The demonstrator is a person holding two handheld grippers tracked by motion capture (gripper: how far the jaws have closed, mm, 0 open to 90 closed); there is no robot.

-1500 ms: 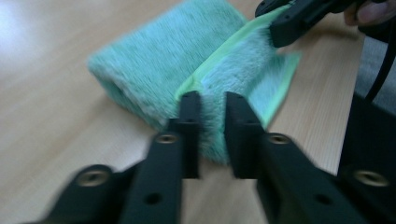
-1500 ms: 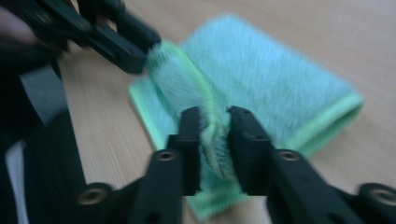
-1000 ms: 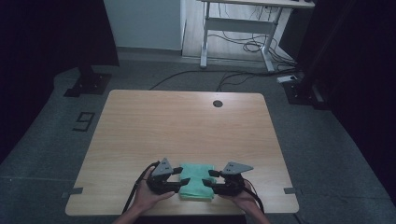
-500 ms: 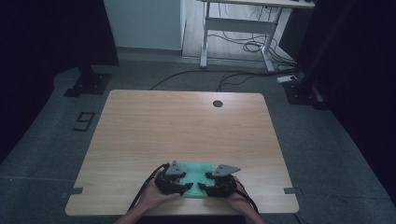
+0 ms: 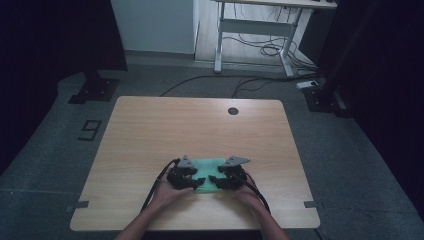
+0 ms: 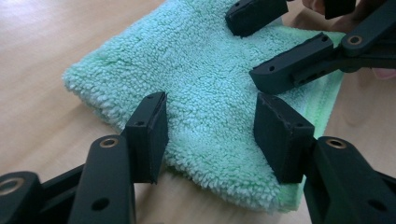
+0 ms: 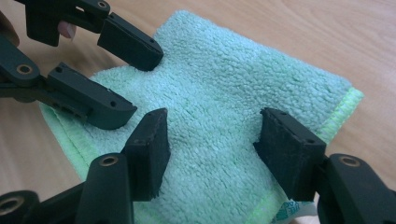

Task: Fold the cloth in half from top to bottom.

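One folded green towel [image 5: 209,171] lies near the desk's [image 5: 150,130] front edge. Two grippers, left gripper [image 6: 210,135] and right gripper [image 7: 212,144], hover over it with jaws apart, the right's having just been widening, nothing clamped. The desk's far half offers room.

The wooden surface [image 5: 150,135] has a round dark hole [image 5: 233,111] well beyond the grippers. Farther off stands a white desk frame [image 5: 252,30] (loose cables [image 5: 260,47] beneath it). A dark "9" mark [image 5: 89,129] lies on the floor, left of them.

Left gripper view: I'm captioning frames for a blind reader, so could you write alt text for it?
A folded mint-green terry towel lies on a light wooden table, with the left gripper poised over its near edge, black jaws open and not pinching it. The right gripper, also open, reaches over the towel from the upper right.
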